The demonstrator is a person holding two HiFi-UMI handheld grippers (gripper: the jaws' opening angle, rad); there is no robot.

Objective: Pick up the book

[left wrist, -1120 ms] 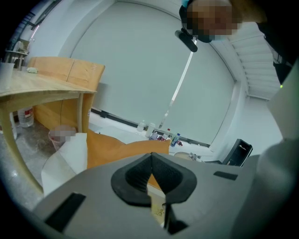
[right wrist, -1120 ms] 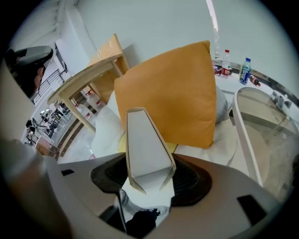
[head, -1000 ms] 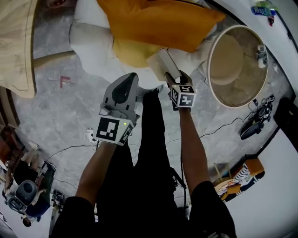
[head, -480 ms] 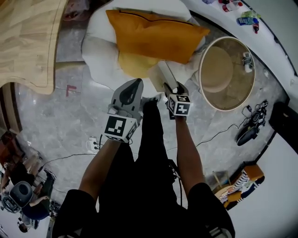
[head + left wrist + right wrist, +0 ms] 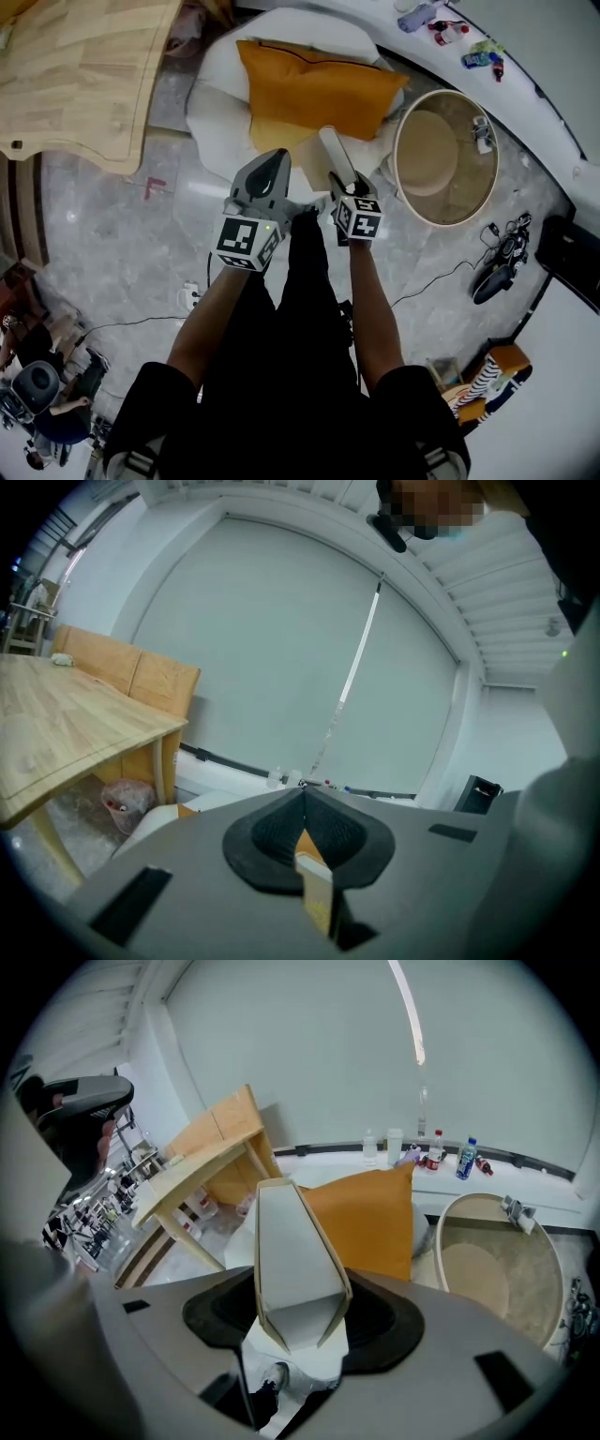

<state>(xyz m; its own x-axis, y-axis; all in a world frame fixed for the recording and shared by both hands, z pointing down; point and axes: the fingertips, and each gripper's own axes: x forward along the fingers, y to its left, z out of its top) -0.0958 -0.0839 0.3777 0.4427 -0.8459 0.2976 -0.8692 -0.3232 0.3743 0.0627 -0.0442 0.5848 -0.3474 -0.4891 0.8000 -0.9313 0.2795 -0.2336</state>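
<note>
The book (image 5: 336, 155) is cream-coloured and shows its edge, held up in the air over the white armchair (image 5: 217, 108). My right gripper (image 5: 341, 184) is shut on its lower end. In the right gripper view the book (image 5: 291, 1241) stands up out of the right gripper (image 5: 300, 1312), pressed by a black pad on each side. My left gripper (image 5: 275, 157) hangs just left of the book. In the left gripper view the left gripper (image 5: 302, 803) has its pad tips touching, with nothing held. A strip of the book (image 5: 317, 897) shows through the gap below them.
An orange cushion (image 5: 319, 82) lies on the armchair. A round beige tub (image 5: 445, 155) stands to the right, a wooden table (image 5: 84, 70) at the upper left. Bottles (image 5: 450, 28) line a white ledge. Cables and gear (image 5: 497, 272) lie on the marble floor.
Both grippers have risen together, the right one carrying the book higher above the armchair. The chair, cushion and tub now look smaller and farther below.
</note>
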